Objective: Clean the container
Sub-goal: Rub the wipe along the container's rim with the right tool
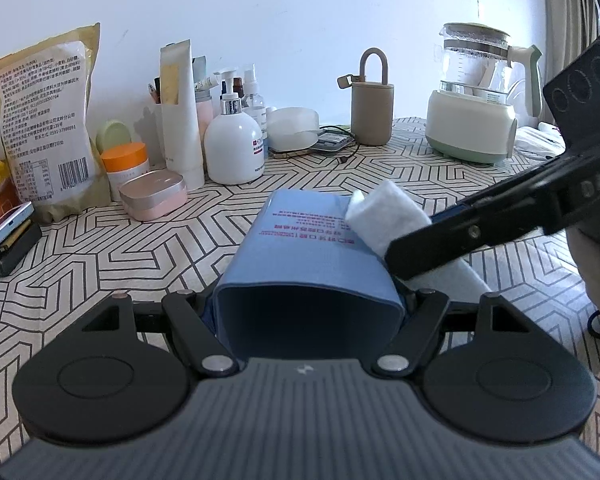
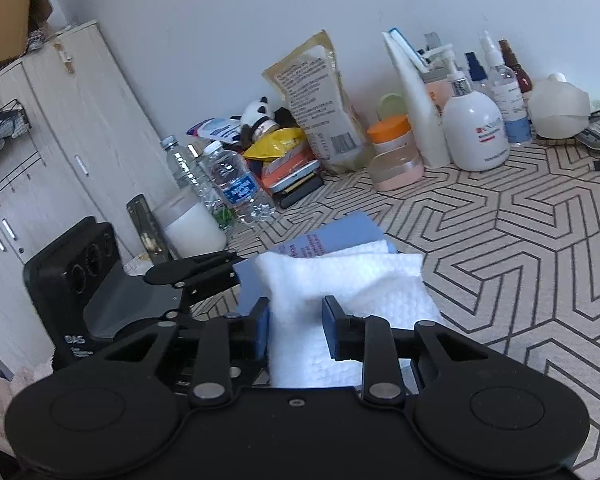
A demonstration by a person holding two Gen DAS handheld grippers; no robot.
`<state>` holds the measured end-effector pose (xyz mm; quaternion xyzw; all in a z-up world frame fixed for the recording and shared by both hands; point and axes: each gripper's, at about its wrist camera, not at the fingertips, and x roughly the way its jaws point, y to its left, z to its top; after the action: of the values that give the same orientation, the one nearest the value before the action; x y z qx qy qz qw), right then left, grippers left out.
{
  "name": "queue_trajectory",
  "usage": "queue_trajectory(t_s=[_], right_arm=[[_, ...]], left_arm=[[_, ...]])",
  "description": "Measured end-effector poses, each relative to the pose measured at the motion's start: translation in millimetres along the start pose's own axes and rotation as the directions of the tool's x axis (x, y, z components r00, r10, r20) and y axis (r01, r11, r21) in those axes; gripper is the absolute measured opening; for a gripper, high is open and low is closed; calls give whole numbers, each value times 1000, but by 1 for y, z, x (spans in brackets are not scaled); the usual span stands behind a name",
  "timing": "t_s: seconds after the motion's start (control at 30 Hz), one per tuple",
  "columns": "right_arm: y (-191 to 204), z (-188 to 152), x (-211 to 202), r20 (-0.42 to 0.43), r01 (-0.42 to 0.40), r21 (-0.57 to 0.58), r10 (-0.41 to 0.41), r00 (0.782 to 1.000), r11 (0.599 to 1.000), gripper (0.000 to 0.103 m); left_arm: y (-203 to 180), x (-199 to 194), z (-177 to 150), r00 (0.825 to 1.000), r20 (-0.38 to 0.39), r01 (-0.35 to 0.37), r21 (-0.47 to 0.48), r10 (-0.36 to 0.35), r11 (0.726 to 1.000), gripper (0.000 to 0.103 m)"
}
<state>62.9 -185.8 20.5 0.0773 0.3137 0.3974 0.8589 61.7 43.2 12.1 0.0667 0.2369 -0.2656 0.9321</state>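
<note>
Your left tongs (image 1: pixel 306 300) clamped the smooth blue rectangular container (image 1: pixel 300 248) at centre frame, tipped above the geometric-patterned surface (image 1: pixel 140 248). Your right tongs (image 2: pixel 296 330) pinched a folded white dimpled paper towel (image 2: pixel 352 280), its soft wad touching the container's upper right edge.

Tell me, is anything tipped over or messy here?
The blue container is held sideways in the left gripper, its open end toward the camera. That suits wiping it with the white cloth. Nothing looks spilled.
</note>
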Motion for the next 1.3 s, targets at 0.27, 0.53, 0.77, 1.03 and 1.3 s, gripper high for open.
queue_trajectory(t_s=[0.27,0.53,0.77,1.03,1.3], right_arm=[[-5,0,0,5,51,8,-51,999,999,32],[0,0,1,8,77,-32,-77,997,997,32],[0,0,1,0,36,-10,-36,999,999,33],[3,-1,3,-8,-53,11,54,999,999,33],[-3,-1,1,13,-25,16,24,1000,1000,33]], left_arm=[[0,-2,-1,1000,1,1,-1,-1,1000,74],[0,-2,-1,1000,0,5,-4,-5,1000,74],[0,-2,-1,1000,-1,5,-3,-5,1000,74],[0,-2,-1,1000,0,2,-6,-2,1000,74],[2,-1,0,1000,0,-2,6,2,1000,74]])
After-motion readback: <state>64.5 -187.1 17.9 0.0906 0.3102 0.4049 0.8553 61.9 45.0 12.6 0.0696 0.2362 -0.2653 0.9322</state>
